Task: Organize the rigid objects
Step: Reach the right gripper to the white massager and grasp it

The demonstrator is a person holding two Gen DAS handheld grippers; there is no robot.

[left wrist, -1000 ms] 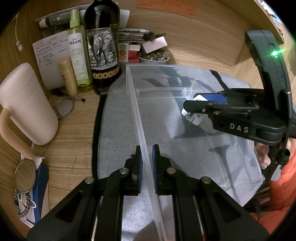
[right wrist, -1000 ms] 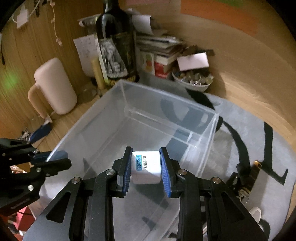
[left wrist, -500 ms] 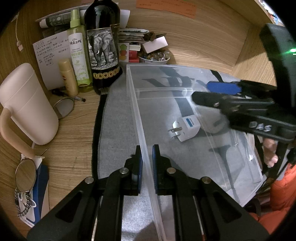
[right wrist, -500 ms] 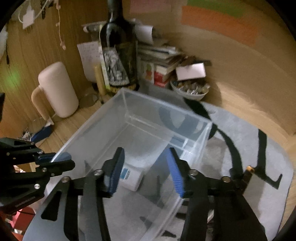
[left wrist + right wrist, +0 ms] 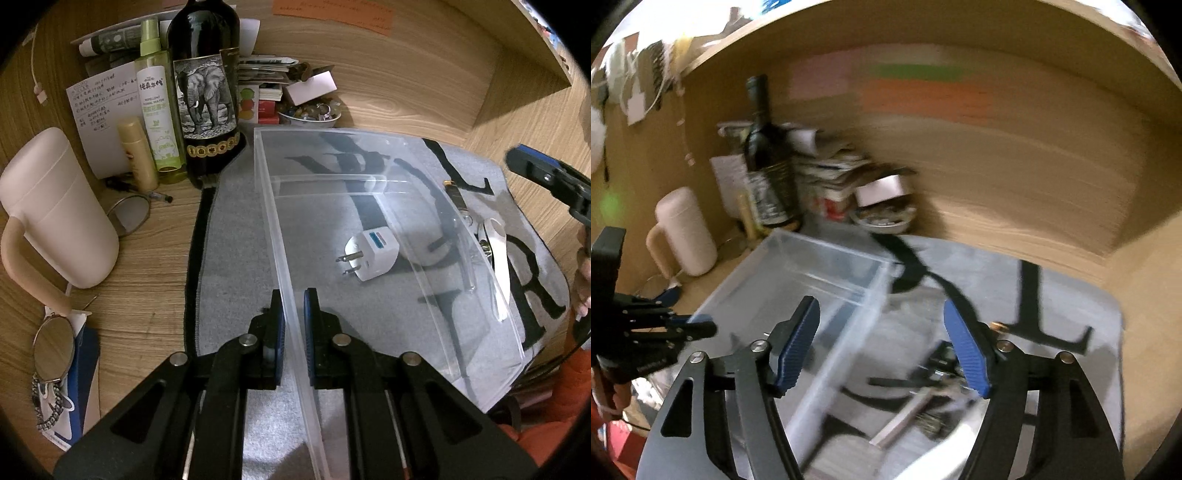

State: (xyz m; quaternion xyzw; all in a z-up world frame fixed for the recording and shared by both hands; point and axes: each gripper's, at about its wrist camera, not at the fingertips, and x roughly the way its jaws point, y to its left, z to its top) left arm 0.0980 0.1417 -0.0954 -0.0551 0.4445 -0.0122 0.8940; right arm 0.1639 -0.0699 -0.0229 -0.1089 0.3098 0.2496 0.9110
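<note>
Item: clear bin, near wall clamped in my left gripper. White adapter inside. Right gripper jaws wide, empty. Next, I judge: clutter at five o'clock.

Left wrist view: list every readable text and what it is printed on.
"REPELLENT WATER": green spray bottle; its Chinese characters are unclear.
Large black "L" and "R": grey mat.
Handwritten note, orange sticky note, travel adapter label: too small.
Right wrist view: blurred.

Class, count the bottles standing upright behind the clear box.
3: the dark wine bottle, the green spray bottle left of it, and the small tan bottle further left. Others may be hidden.
</note>
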